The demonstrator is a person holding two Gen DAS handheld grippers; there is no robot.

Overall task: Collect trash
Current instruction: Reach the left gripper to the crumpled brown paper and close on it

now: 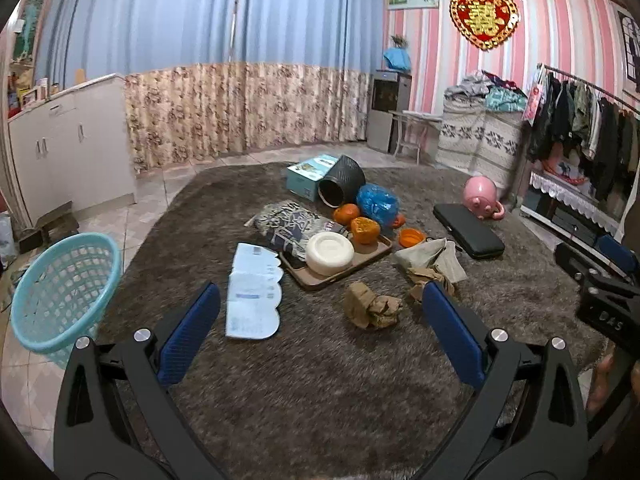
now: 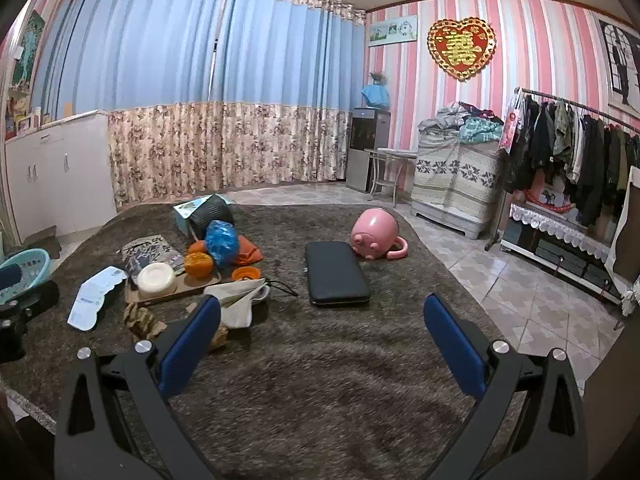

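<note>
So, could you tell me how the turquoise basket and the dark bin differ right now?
The turquoise basket stands open-side up on the tiles beside the rug; the dark bin lies tipped on the rug, mouth toward the camera. The basket has open lattice walls; the bin's walls are solid and ribbed. Both look empty.

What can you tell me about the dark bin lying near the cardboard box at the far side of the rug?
The bin is dark grey, round, with a ribbed or woven-looking wall, probably plastic. It lies tipped on its side on the brown rug, its open mouth facing the camera and slightly left; the inside looks dark and I cannot tell if anything is in it. It leans against the light blue box behind it. A blue plastic bag and an orange fruit sit right by its rim.
</note>
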